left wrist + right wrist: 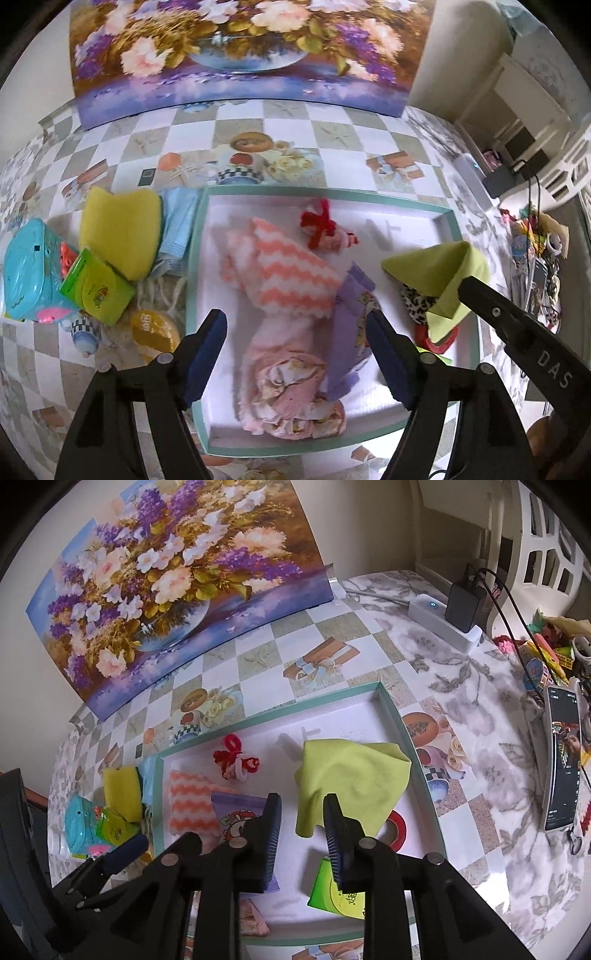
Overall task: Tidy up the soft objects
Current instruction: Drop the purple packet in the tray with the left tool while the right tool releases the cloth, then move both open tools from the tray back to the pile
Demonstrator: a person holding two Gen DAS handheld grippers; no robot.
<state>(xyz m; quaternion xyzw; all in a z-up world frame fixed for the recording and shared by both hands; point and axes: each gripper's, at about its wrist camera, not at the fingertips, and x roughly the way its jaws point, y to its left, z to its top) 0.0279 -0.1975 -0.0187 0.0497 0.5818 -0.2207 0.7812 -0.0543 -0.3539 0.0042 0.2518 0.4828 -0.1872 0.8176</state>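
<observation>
Hovering over the tray (325, 191), the left gripper (295, 325) stands wide open, pads clear of the rolled pink towel (288, 398) and purple cloth (351, 321) lying below it. The right gripper (303, 805) is partly open, with a tail of the lime-green cloth (354, 771) hanging in the gap. The pads do not seem to press it, though from the left wrist view the cloth may still be draped over one finger, and that is hard to settle. If it clings, pulling the gripper away could drag it back out over the tray's right wall. Dropped as it is, it would likely land bunched rather than folded, covering the red tape ring (397, 827) and leopard-print piece (413, 299). The tray is crowded: a zigzag cloth (291, 262) and a red pipe-cleaner figure (325, 225) sit close by and could be snagged by a careless reach. Outside its left wall, a yellow sponge (122, 236) and blue cloth (179, 225) are not yet sorted. The table wears a glossy checked tablecloth (332, 129) on which the tray might slide. A floral painting (240, 48) leans against the wall, and a phone (561, 757) and power strip (443, 616) lie to the right.
</observation>
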